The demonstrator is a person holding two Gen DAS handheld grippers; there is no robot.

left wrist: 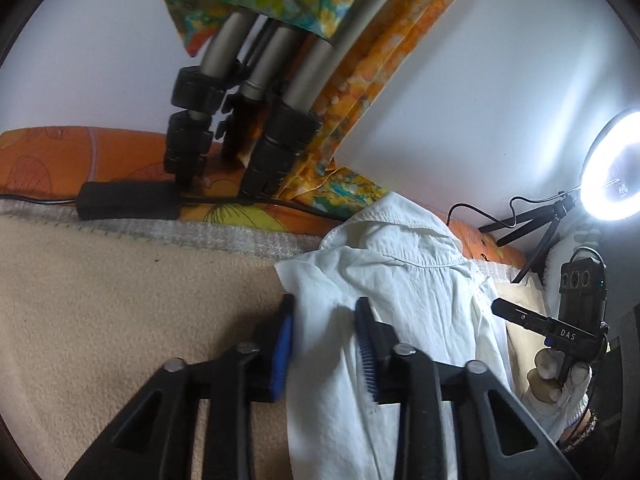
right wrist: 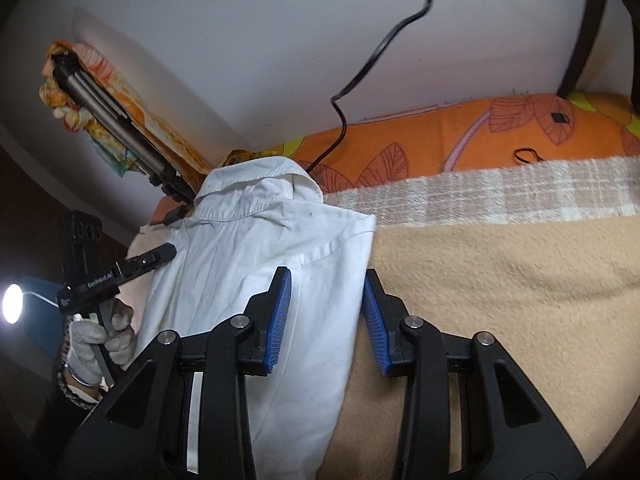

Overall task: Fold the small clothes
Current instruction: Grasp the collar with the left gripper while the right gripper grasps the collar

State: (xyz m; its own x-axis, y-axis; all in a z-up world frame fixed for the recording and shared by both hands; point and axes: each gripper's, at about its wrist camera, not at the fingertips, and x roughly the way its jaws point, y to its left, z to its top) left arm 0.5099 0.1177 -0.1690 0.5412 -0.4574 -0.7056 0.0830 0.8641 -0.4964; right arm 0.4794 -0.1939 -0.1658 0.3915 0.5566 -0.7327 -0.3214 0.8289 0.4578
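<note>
A small white collared shirt (left wrist: pixel 404 280) lies on the beige blanket (left wrist: pixel 120 300), folded lengthwise into a narrow strip with its collar toward the wall. It also shows in the right wrist view (right wrist: pixel 256 256). My left gripper (left wrist: pixel 326 312) is open, its blue-padded jaws straddling the shirt's left edge without pinching it. My right gripper (right wrist: pixel 326 280) is open, its jaws either side of the shirt's right edge. The right gripper shows in the left wrist view (left wrist: pixel 520 314) at the shirt's far side, and the left gripper shows in the right wrist view (right wrist: pixel 160 254).
A tripod (left wrist: pixel 248 120) draped with orange and teal patterned cloth leans on the white wall behind. An orange leaf-print cushion (right wrist: pixel 480 136) runs along the wall. A black power brick (left wrist: pixel 128 200) and cable lie there. A lit ring light (left wrist: pixel 616 164) stands on a small tripod.
</note>
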